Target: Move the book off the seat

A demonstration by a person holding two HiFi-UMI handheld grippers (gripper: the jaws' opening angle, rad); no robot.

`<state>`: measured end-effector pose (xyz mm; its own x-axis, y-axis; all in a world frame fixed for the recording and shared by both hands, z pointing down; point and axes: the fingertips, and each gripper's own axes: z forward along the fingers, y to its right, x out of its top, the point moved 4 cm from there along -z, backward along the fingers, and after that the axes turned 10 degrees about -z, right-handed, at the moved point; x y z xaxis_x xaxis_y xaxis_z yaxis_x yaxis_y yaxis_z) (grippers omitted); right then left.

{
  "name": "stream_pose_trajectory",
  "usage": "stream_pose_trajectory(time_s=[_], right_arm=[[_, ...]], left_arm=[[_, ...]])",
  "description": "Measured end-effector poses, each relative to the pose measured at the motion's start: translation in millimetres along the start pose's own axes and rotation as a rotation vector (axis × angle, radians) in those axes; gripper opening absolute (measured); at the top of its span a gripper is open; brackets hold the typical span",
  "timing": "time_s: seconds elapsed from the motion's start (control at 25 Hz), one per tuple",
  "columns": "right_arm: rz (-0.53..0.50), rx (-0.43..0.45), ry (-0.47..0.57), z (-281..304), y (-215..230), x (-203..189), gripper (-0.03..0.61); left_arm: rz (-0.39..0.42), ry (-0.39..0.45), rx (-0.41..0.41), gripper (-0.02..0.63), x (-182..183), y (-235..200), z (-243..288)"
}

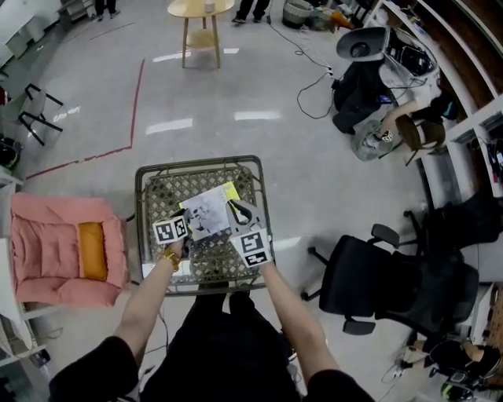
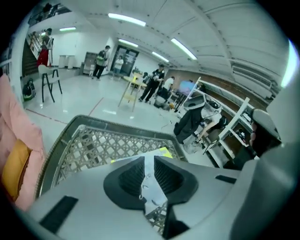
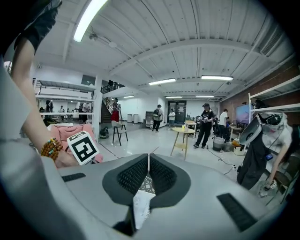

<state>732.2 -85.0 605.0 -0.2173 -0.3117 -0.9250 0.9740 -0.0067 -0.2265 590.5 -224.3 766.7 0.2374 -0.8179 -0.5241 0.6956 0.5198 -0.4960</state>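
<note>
A book [image 1: 208, 212] with a white printed cover and a yellow corner is held tilted over the woven lattice seat [image 1: 161, 192] of a metal-framed chair. My left gripper [image 1: 189, 231] is shut on the book's near left edge. In the left gripper view the white book [image 2: 151, 163] runs between that gripper's [image 2: 149, 176] dark ribbed pads, with the seat [image 2: 103, 145] below. My right gripper [image 1: 236, 209] is shut on the book's right side. In the right gripper view a thin white edge of the book [image 3: 142, 206] is pinched in its [image 3: 148, 174] nearly closed jaws.
A pink cushioned chair [image 1: 55, 251] with an orange pillow stands left of the seat. A black office chair [image 1: 377, 279] is to the right. A round wooden table [image 1: 200, 12] and a floor cable [image 1: 310, 74] lie farther off. People stand in the background.
</note>
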Motion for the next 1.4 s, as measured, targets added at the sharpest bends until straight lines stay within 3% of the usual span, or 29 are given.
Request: stream_pose_trajectory(time_s=[0.28, 0.56, 0.84, 1.16, 1.4], right_arm=[[-0.009, 0.034, 0.068, 1, -11, 27, 0.016], [-0.015, 0.077, 0.148, -24, -29, 46, 0.016], [-0.013, 0.137, 0.222, -58, -65, 65, 0.017], [-0.04, 0.197, 0.251, -84, -124, 89, 0.016], [-0.057, 0.193, 0.268, -95, -185, 113, 0.016]], left_arm=[[0.16, 0.218, -0.075, 0.041, 28, 54, -56], [0.365, 0.387, -0.129, 0.032, 25, 111, -124], [0.416, 0.52, -0.168, 0.026, 14, 150, -202], [0.512, 0.63, -0.195, 0.023, -8, 150, -269], [0.555, 0.683, -0.224, 0.023, -24, 114, -331]])
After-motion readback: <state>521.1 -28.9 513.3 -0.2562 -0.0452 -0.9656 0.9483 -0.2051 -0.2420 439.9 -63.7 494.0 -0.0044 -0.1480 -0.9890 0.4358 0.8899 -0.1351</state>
